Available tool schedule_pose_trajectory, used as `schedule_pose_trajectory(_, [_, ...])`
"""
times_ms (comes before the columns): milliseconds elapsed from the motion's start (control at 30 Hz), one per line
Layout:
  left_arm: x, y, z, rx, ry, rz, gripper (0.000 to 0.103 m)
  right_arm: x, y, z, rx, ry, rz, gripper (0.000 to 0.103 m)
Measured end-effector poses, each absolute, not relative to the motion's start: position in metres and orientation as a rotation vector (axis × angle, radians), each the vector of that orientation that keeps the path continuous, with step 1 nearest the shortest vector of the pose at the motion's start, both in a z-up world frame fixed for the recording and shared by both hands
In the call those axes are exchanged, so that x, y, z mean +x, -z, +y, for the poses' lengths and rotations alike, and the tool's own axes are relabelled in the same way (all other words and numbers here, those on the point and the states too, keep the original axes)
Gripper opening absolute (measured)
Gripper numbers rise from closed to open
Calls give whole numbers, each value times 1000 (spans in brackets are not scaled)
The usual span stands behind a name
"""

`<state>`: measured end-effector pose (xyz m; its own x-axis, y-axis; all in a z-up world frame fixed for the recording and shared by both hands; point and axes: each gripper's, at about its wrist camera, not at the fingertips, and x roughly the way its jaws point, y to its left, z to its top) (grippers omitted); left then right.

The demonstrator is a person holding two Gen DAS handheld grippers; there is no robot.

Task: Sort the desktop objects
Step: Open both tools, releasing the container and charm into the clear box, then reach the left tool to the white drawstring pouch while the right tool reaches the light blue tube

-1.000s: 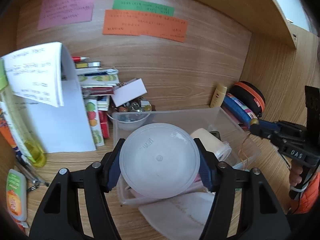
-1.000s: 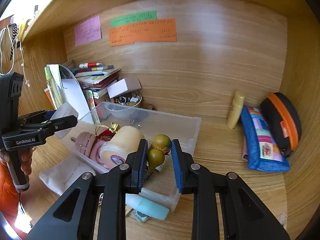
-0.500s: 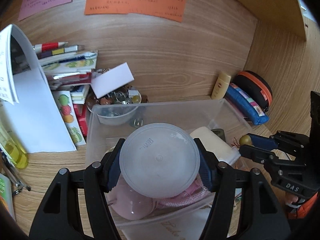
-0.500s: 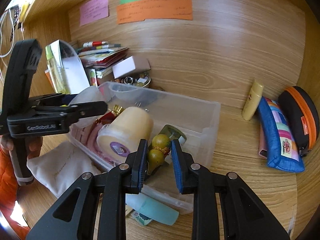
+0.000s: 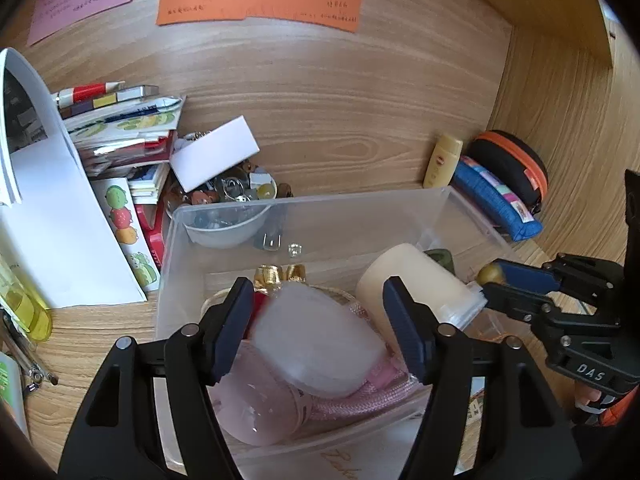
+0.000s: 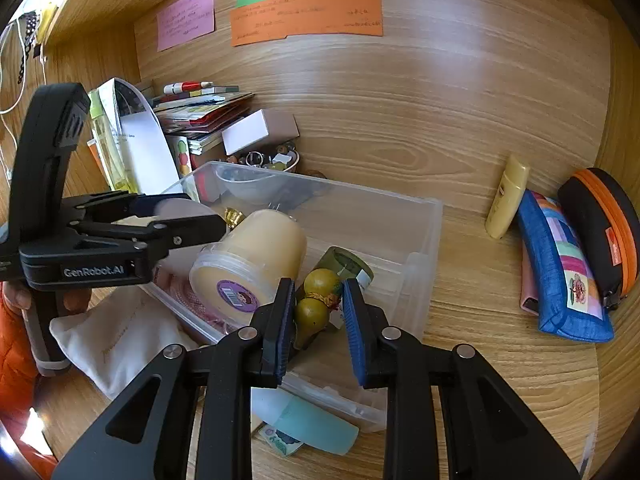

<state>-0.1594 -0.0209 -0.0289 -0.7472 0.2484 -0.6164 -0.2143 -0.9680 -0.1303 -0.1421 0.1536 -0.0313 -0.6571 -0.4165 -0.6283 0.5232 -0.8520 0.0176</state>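
Between left claw [image 5: 318, 326] pads: blurred white lid [image 5: 320, 340], grip unclear | right claw [image 6: 316, 320] pinching gourd charm [image 6: 314, 304], base hidden

Both grippers black plastic, open-framed. Left gripper [image 5: 318, 326] carried dark blue ribbed pads [image 5: 230, 326], with silver round screw heads at the finger joints. Right gripper [image 6: 316, 320] built the same, blue pads and silver screws alike. White lettering "GenRobot.AI" ran along the left unit's side, "DAS" on the right's. Orange sleeve [image 6: 16, 344] showed behind the left handle.
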Motion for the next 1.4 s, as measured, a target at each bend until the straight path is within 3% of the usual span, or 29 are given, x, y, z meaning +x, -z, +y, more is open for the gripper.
schedule_pose_trajectory(367, [-148, 21, -30, -921, -2725, -101, 77, -140, 30, 150, 918, 2486, 251, 31])
schedule_pose_trajectory(500, [-141, 14, -31, -882, -2745, -108, 87, -127, 22, 151, 887, 2515, 258, 46])
schedule_pose_trajectory(633, [-130, 6, -30, -845, -2779, -90, 89, -110, 11, 152, 824, 2552, 278, 61])
schedule_pose_trajectory(833, [-104, -4, -30, -788, -2834, -36, 95, -92, 2, 160, 789, 2589, 260, 74])
schedule_pose_trajectory(1400, [-50, 14, -21, -828, -2787, 116, 99, -62, 24, 181, 898, 2598, 202, 83])
